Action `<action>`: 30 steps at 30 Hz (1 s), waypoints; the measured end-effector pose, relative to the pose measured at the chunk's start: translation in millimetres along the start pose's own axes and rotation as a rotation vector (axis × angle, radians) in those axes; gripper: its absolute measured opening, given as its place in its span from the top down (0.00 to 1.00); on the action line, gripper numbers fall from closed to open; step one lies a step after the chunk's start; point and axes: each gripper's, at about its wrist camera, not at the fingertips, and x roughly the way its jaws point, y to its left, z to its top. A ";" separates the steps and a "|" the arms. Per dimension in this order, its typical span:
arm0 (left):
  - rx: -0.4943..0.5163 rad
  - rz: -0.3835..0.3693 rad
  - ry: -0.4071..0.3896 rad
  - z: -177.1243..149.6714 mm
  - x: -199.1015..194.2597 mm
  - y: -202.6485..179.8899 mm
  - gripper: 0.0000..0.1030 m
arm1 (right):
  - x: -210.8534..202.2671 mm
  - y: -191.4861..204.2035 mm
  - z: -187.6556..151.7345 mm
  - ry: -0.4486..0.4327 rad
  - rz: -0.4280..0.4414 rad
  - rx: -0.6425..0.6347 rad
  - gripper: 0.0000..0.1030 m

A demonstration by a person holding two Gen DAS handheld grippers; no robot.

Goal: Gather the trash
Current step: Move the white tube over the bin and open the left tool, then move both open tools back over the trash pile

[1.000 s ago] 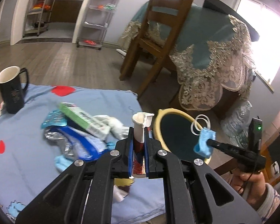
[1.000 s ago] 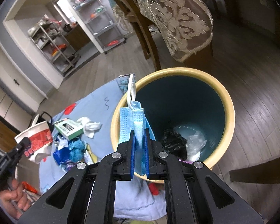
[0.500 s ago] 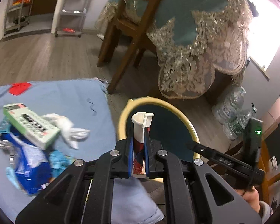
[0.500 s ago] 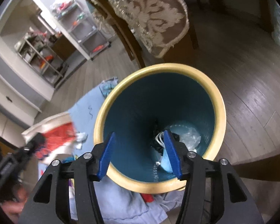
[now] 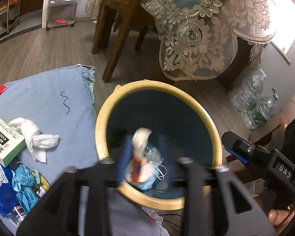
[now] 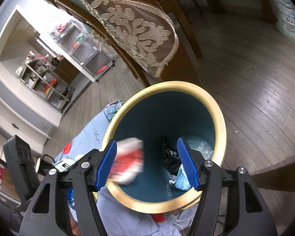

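Observation:
A round bin (image 5: 102, 122) with a yellow rim and teal inside stands beside the low table. My left gripper (image 5: 144, 157) hangs blurred over its mouth with the jaws opening. A red and white paper cup (image 5: 140, 143) drops loose between them, and the pads do not press on it. The right wrist view shows the same cup (image 6: 129, 161) as a blur inside the bin (image 6: 220, 122). My right gripper (image 6: 147, 165) is over the rim, its jaws still opening with nothing held. A blue face mask (image 6: 182, 179) lies at the bottom with other rubbish.
On the blue cloth (image 5: 49, 102) lie a green and white box (image 5: 2, 137), a white tissue (image 5: 33, 135) and crumpled blue wrappers (image 5: 23, 182). A wooden chair (image 5: 118, 19), a lace-draped table (image 5: 196, 29) and plastic bottles (image 5: 253, 102) stand beyond the bin.
My left gripper swung from the table to above the bin and opened, releasing the cup. My right gripper let the mask fall into the bin and its jaws spread wider.

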 end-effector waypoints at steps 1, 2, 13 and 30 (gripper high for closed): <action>0.003 0.007 -0.011 -1.4 -2.6 0.0 0.41 | 0.2 -0.1 0.1 0.000 0.000 0.000 0.36; 0.005 0.009 -0.018 -1.9 -4.8 0.2 0.41 | 0.4 0.1 0.1 0.000 -0.001 0.001 0.36; -0.022 0.026 -0.086 -12.0 -60.6 24.0 0.26 | -1.1 9.6 -4.0 -0.003 -0.006 -0.033 0.31; -0.066 0.154 -0.165 -50.0 -160.3 117.8 0.19 | 4.8 52.7 -23.7 -0.001 -0.073 -0.247 0.25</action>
